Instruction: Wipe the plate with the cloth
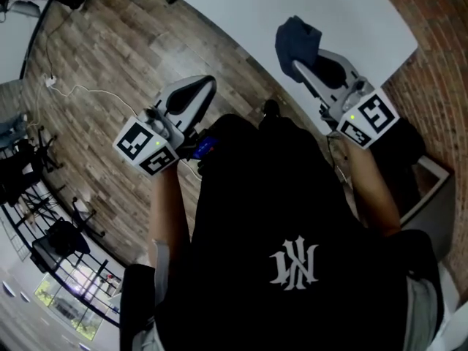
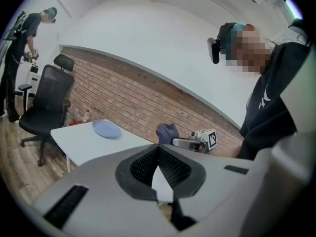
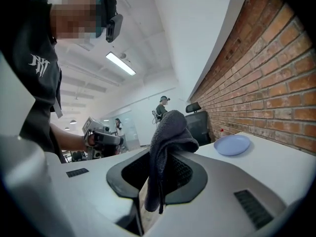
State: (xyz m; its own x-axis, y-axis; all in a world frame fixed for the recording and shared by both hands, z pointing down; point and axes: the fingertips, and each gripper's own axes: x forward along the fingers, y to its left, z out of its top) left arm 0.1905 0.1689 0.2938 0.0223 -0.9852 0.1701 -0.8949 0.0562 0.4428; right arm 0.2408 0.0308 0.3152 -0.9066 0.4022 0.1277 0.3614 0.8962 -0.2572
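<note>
A pale blue plate (image 2: 107,129) lies on the white table (image 2: 79,139) by the brick wall; the right gripper view shows the plate (image 3: 232,144) ahead to the right. It is out of the head view. My right gripper (image 1: 294,63) is shut on a dark grey cloth (image 1: 297,39), which bunches above the jaws and hangs down between them (image 3: 168,142). The left gripper (image 1: 207,84) is shut with nothing in it, over the wood floor left of the table. In the left gripper view its jaws (image 2: 159,150) meet, and the cloth (image 2: 167,131) shows beyond them.
A black office chair (image 2: 47,98) stands at the table's far end, with a small bottle (image 2: 87,115) near the plate. A person (image 2: 19,58) stands further back. The brick wall (image 3: 276,83) runs along the table's right side. Wood floor (image 1: 110,57) lies to the left.
</note>
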